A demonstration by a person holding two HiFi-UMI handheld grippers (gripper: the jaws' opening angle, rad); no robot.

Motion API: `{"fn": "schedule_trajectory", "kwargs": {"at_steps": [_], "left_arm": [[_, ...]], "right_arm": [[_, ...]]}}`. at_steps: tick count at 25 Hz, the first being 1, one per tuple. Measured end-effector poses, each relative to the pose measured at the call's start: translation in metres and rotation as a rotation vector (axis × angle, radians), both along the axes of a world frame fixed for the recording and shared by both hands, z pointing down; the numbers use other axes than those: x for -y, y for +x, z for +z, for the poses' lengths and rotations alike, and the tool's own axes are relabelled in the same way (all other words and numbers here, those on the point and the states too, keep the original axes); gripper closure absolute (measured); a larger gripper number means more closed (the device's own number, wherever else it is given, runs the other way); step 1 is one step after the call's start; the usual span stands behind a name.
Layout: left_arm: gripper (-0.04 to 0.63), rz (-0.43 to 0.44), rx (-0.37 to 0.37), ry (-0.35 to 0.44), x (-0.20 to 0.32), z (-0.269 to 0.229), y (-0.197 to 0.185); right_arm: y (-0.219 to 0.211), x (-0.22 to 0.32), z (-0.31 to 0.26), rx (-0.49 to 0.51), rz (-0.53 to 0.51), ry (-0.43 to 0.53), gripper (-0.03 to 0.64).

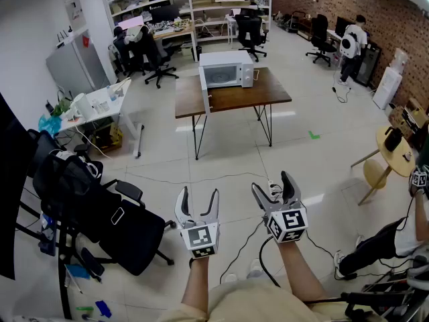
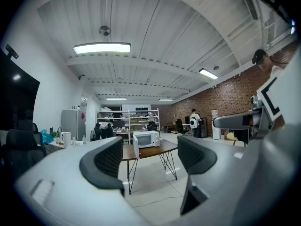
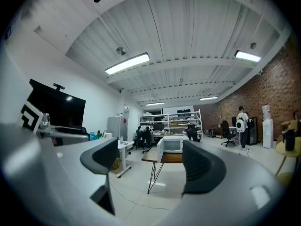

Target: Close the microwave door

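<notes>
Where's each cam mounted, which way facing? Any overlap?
Head view: on the person's head, facing forward and down at the microwave on the table; shows both forearms, left tongs and right tongs, open.
Left gripper view: on the left tongs, facing the microwave, slightly upward; own open jaws, right tongs at right edge.
Right gripper view: on the right tongs, same heading; own open jaws, left tongs at left edge.
Shared: all three see the microwave, door open.

At twelve o'clock, the microwave [image 1: 226,69] is white and its table [image 1: 268,92] brown-topped with black legs. My left claw [image 1: 198,197] and right claw [image 1: 273,186] are pale grey, black-padded, their cubes patterned with black-and-white squares. The brick wall [image 1: 379,9] at one o'clock is red-brown.
</notes>
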State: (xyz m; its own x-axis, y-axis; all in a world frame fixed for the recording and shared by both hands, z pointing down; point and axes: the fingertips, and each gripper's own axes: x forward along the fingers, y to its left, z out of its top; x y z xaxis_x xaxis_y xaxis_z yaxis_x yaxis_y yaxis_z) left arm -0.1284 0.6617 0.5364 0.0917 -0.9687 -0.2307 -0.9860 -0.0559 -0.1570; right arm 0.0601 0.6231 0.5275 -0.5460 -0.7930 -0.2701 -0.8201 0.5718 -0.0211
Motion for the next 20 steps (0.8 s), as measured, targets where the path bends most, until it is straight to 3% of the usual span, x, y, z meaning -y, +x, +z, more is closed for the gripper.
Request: {"fn": "schedule_trajectory", "kwargs": {"at_steps": [6,14,17,20], "left_arm": [[0.247,-0.027,-0.038,-0.01,0.036,-0.013,0.063],[0.247,-0.043,0.005,-0.004,0.073,-0.017,0.151],[0.247,-0.064,0.009,-0.029,0.099,-0.014,0.166],[0.247,-0.089,-0.002,-0.056,0.123,-0.006,0.161]], "right_arm": [[0.067,0.028,-0.006,0.0,-0.016,0.024,0.204],[0.21,0.086,-0.007,0.062,0.069,-0.018,0.204],[0.225,0.117,-0.002,0.077,0.038,-0.026,0.204],[0.209,0.141,0.007,0.052,-0.012,-0.022,0.204]]}}
